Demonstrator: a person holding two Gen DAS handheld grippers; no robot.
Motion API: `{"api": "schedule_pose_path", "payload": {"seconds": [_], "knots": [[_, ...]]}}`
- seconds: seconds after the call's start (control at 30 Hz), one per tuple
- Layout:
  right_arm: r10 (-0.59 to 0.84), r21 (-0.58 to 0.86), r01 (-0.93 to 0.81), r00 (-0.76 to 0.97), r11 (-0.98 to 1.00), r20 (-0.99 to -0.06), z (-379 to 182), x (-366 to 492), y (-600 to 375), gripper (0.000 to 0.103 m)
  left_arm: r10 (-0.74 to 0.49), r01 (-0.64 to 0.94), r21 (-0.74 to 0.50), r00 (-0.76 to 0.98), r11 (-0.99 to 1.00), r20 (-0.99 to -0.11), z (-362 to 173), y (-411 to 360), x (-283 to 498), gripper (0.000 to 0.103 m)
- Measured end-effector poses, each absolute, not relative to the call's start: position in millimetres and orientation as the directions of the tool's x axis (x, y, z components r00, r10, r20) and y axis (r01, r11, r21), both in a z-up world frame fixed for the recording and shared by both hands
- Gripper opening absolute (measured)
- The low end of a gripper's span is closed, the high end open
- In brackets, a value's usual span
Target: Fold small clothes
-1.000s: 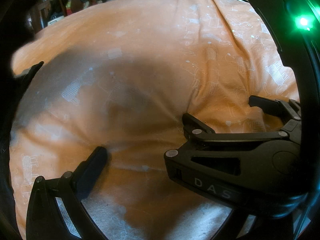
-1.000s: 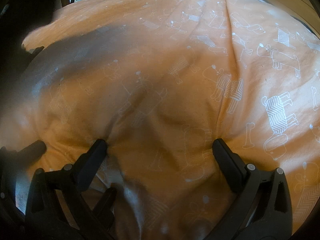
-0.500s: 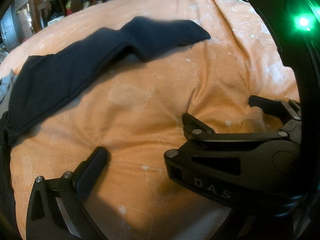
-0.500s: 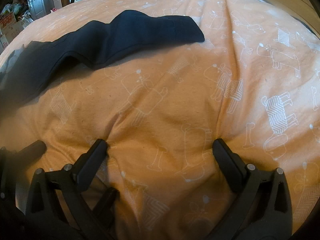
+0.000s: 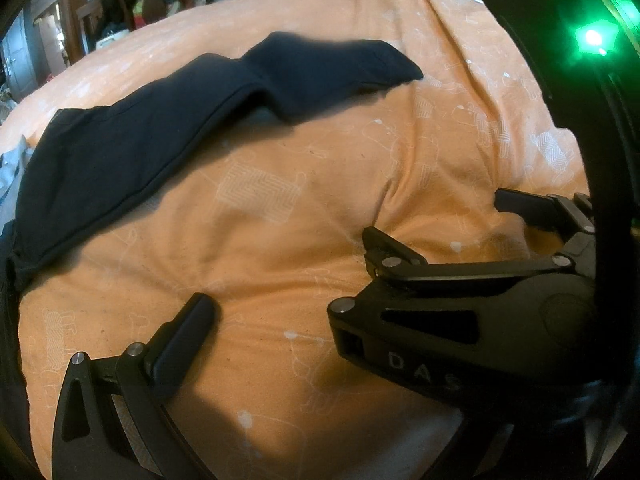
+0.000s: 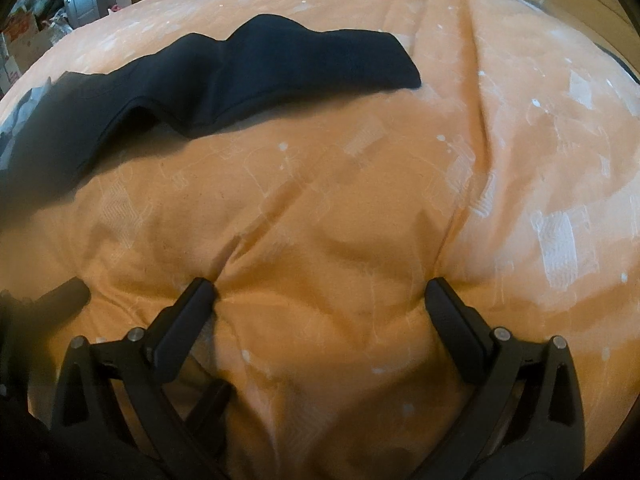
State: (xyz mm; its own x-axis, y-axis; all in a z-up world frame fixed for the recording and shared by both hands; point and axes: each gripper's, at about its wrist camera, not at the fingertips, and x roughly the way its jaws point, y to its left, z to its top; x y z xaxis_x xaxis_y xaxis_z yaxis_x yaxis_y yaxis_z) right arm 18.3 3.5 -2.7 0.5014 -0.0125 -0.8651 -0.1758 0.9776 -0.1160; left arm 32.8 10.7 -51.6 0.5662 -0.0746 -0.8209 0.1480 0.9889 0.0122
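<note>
Both hand-held grippers rest low on the bedding with their jaws spread wide and nothing between them. In the right wrist view the right gripper [image 6: 320, 296] presses its two black fingertips [image 6: 198, 294] into the orange duvet [image 6: 500, 168], which puckers into creases at each tip. The left gripper [image 5: 280, 312] shows only one of its own fingers [image 5: 192, 320] plainly in the left wrist view; the other side is blocked by the body of the right gripper [image 5: 436, 236], which sits just beside it and carries the letters "DAS" on its casing. A green light [image 5: 592, 38] glows on the dark housing at the upper right of that view.

Well ahead of both grippers, apart from them, lies the dark navy garment [image 5: 160, 136] [image 6: 256, 72]. It stretches as a long, flattened band across the duvet from the left edge toward the centre, with a raised hump near its far end. A bit of grey cloth [image 5: 12, 164] peeks out at its left end.

The duvet is printed with white outline dogs and bones. Beyond the bed, cluttered furniture and a door show dimly; no container can be made out clearly.
</note>
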Motion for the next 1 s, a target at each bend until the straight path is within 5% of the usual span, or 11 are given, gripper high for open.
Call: {"api": "schedule_pose_path", "payload": {"seconds": [0.23, 0.4, 0.47, 0.6, 0.73, 0.93, 1.0], "knots": [[-0.05, -0.185, -0.22, 0.503, 0.958, -0.863, 0, 36, 11, 0.103, -0.048, 0.178, 0.069, 0.58, 0.982, -0.813, -51, -2, 39, 0.103], [0.007, -0.101, -0.201, 0.478, 0.974, -0.878, 25, 46, -2, 0.103, -0.261, 0.398, -0.107, 0.356, 0.911, -0.897, -36, 15, 65, 0.103], [0.055, -0.066, -0.185, 0.583, 0.981, -0.811, 55, 40, -4, 0.103, -0.355, 0.405, -0.217, 0.305, 0.888, -0.884, -16, 35, 63, 0.103], [0.116, -0.023, -0.159, 0.804, 0.987, -0.583, 126, -4, 6, 0.103, -0.451, 0.446, -0.256, 0.413, 0.858, -0.792, 54, 90, 28, 0.103], [0.143, -0.01, -0.166, 0.878, 0.986, -0.457, 184, -54, 32, 0.103, -0.512, 0.441, -0.3, 0.512, 0.846, -0.69, 128, 159, -4, 0.103], [0.309, 0.096, -0.294, 0.896, 0.951, -0.319, 231, -135, 95, 0.103, -0.604, 0.477, -0.375, 0.565, 0.795, -0.562, 189, 250, -88, 0.103], [0.379, 0.12, -0.36, 0.86, 0.925, -0.341, 217, -142, 127, 0.103, -0.631, 0.476, -0.415, 0.574, 0.775, -0.521, 206, 279, -110, 0.103]]}}
